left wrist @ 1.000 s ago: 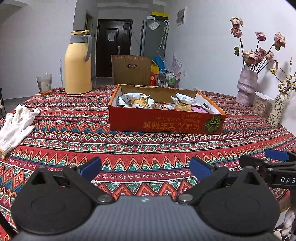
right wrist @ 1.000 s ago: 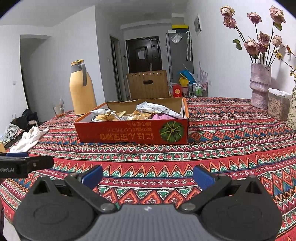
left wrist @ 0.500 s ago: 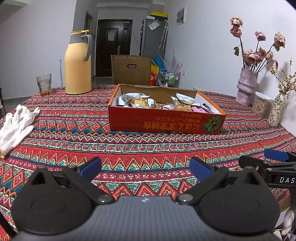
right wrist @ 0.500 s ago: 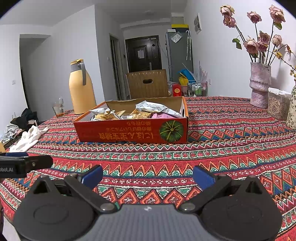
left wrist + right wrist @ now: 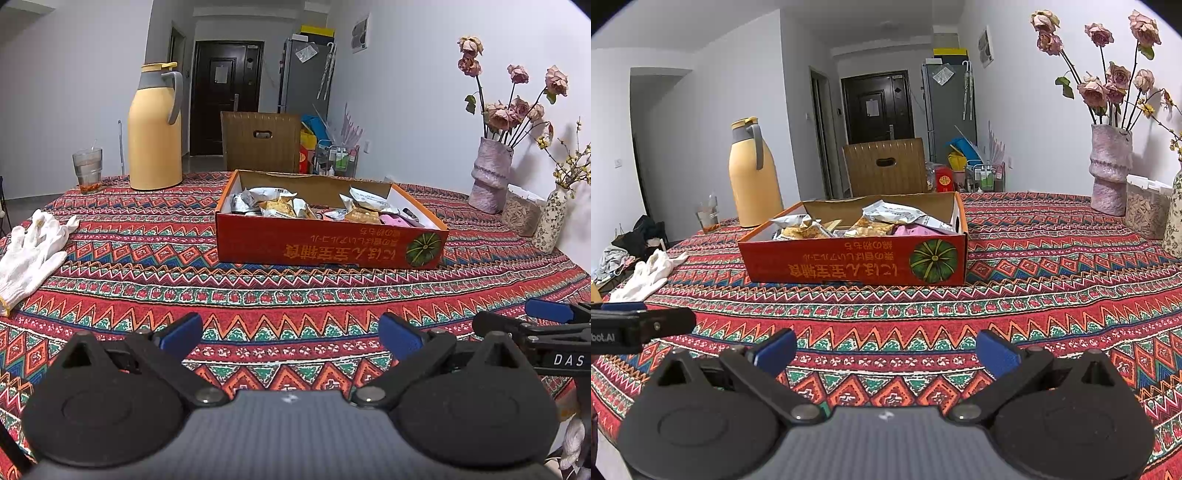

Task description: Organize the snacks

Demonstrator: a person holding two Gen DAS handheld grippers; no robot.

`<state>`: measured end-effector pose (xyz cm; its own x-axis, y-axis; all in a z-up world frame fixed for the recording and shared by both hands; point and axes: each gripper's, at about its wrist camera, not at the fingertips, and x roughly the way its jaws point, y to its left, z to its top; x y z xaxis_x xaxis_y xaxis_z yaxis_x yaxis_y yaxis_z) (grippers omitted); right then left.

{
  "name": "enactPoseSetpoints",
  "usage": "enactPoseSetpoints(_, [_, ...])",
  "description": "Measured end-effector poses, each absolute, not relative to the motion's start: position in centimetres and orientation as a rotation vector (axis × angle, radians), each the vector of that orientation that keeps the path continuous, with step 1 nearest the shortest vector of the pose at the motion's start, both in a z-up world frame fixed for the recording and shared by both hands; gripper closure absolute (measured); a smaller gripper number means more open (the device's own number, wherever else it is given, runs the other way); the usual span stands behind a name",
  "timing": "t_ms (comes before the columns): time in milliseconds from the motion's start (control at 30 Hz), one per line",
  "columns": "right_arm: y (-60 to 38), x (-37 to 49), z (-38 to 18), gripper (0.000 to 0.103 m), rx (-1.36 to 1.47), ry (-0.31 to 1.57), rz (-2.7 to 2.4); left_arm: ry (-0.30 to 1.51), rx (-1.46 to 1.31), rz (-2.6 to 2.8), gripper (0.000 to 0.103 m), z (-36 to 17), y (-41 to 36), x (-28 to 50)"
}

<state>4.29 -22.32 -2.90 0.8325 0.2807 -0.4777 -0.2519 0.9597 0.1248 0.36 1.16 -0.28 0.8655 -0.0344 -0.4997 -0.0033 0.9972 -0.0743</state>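
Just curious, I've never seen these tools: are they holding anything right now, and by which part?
Nothing is held. The left hand-held gripper and right hand-held gripper are both open over the tablecloth.

Table [image 5: 295, 295] covered edge to edge by a red woven cloth [image 5: 147, 258] with zigzag and diamond bands. Near centre, an open red cardboard box [image 5: 325, 249] of snack packets [image 5: 284, 206] sits flat on the cloth. Far left corner: yellow thermos jug [image 5: 155, 136], upright, with a drinking glass [image 5: 88, 170] near it on the left. White work gloves [image 5: 33, 247] lie crumpled at the left edge. Right side, by the wall: pink vase [image 5: 489, 177] with dried roses, a clear lidded container [image 5: 522, 216], a small floral vase [image 5: 550, 221].
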Motion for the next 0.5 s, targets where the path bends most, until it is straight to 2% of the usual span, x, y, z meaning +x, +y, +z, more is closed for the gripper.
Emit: enactPoseSetpoints(500, [-22.31, 4.27, -2.91, 0.0, 0.057, 0.515, 0.282, 0.515, -0.075, -0.015, 0.0, -0.16, 1.07, 0.19])
